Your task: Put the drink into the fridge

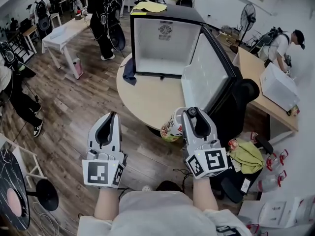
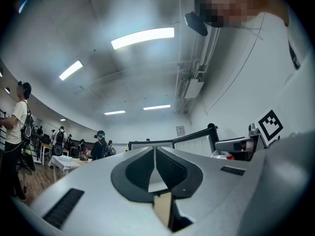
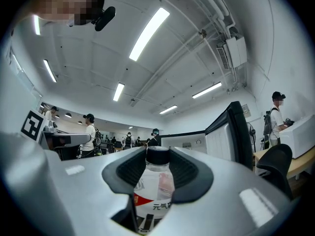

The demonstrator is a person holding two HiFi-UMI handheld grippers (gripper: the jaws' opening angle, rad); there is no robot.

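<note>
The drink (image 1: 172, 126) is a small clear bottle with a black cap and a red-and-white label. My right gripper (image 1: 190, 114) is shut on it, holding it upright just off the near rim of the round table (image 1: 147, 100). In the right gripper view the bottle (image 3: 156, 186) fills the gap between the jaws. The mini fridge (image 1: 165, 53) stands open on the table ahead, its white inside bare, its door (image 1: 204, 77) swung out to the right. My left gripper (image 1: 112, 117) hangs shut and empty to the left, over the wooden floor; in its own view the left gripper (image 2: 155, 156) has its jaws touching.
A dark cloth (image 1: 129, 73) lies on the table left of the fridge. A black office chair (image 1: 241, 102) stands right behind the fridge door. Several people stand at white tables (image 1: 64, 33) at the back. A green cloth (image 1: 248, 156) and water bottles (image 1: 273, 173) lie lower right.
</note>
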